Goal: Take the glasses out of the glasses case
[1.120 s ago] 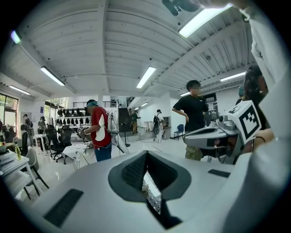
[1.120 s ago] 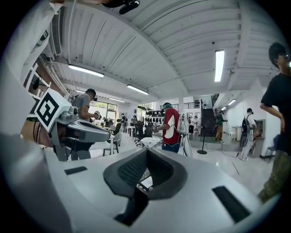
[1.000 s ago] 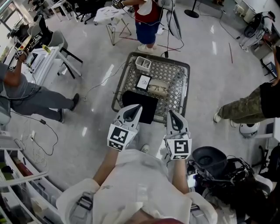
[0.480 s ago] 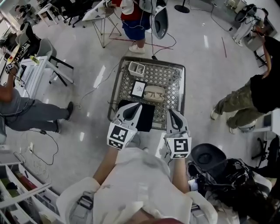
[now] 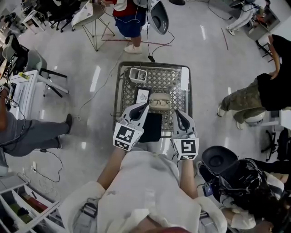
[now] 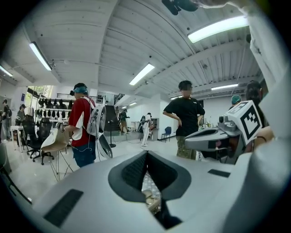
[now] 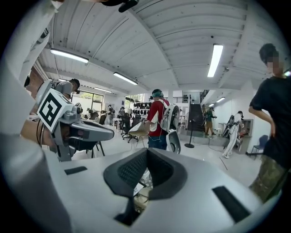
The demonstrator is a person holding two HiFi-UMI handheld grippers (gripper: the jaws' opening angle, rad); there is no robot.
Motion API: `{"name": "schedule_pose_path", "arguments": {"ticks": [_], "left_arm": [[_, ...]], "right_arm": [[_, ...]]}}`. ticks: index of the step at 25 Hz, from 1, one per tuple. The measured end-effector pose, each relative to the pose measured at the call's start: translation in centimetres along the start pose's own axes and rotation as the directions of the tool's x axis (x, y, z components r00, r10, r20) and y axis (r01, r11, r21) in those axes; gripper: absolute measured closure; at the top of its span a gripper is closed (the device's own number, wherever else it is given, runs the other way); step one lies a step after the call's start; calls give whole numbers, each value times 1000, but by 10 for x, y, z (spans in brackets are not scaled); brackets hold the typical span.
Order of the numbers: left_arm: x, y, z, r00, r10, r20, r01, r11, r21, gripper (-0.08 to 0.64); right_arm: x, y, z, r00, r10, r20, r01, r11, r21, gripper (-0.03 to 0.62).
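A beige glasses case (image 5: 159, 99) lies in the middle of a metal mesh table (image 5: 183, 86), with dark-framed glasses (image 5: 159, 103) resting on it. My left gripper (image 5: 145, 105) is shut on nothing, its tip just left of the case and above the table. My right gripper (image 5: 177, 112) is also shut on nothing, and hangs over the table's near right part, short of the case. In the left gripper view the jaws (image 6: 146, 153) meet, and the case (image 6: 152, 200) shows through the gap below them. The right gripper view shows its jaws (image 7: 147, 151) touching above the case (image 7: 142, 196).
On the table stand a small white basket (image 5: 137, 73) at the far left, a white card (image 5: 142, 95) beside the case and a black cloth (image 5: 151, 127) near me. A person in red (image 5: 129, 13) stands beyond the table, another person (image 5: 254, 93) to the right.
Both grippers have come forward over the table's near edge, the left one up to the case. Both stay shut. The table sits closer in the head view.
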State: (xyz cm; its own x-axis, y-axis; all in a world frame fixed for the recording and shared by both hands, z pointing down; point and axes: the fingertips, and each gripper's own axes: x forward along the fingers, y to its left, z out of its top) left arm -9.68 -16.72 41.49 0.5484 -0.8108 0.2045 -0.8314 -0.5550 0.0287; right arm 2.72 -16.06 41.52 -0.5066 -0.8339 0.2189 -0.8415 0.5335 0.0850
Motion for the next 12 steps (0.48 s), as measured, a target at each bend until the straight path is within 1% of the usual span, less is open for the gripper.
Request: {"name": "schedule_pose_path", "arguments": {"ticks": [3,6,12], "left_arm": [[11,6,-12,999,-40,-5,40,999,-10,548],[23,10,-32,997,-68,-28,68,998,-13,548],[48,12,-83,987,-106,-123,103,994,-32,548]], "right_arm": [[8,-1,-11,999,-24,-25,25,1000,13,586],[16,-2,-31,997,-39,-62,40,999,28,586],[29,-2,-85,982,-31,-186,40,998,45,586]]}}
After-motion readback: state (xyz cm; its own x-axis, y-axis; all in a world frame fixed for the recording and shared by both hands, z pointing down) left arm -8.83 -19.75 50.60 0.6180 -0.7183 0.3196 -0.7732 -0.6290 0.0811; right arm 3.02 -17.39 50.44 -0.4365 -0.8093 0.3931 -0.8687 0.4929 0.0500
